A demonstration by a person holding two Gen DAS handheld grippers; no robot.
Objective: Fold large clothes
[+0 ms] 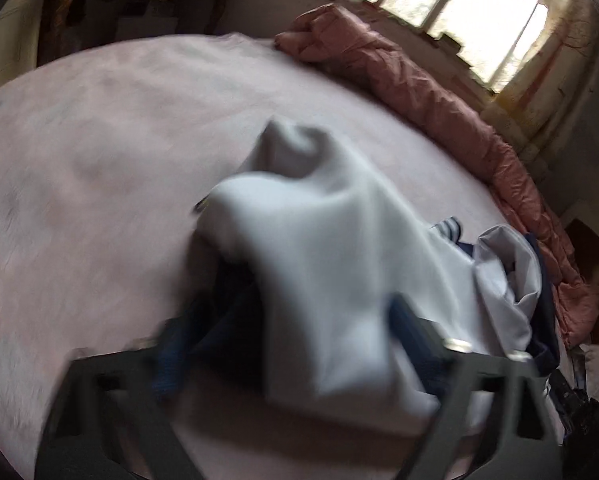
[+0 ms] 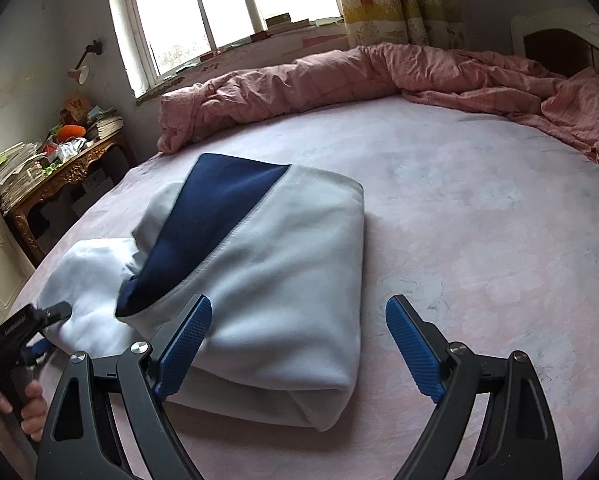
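Observation:
A large light grey garment with a navy blue panel point(image 2: 267, 264) lies partly folded on the pink bed. My right gripper point(image 2: 299, 344) is open and empty, its blue pads just above the garment's near edge. My left gripper point(image 1: 283, 344) is blurred; its jaws stand wide with grey cloth point(image 1: 331, 264) draped between and over them. In the right wrist view the left gripper point(image 2: 55, 314) touches the garment's left end, and its fingertips are buried in the cloth.
A rumpled pink duvet point(image 2: 379, 76) runs along the far side of the bed point(image 2: 479, 208) under the window. A carved wooden side table point(image 2: 59, 176) piled with books stands at the left.

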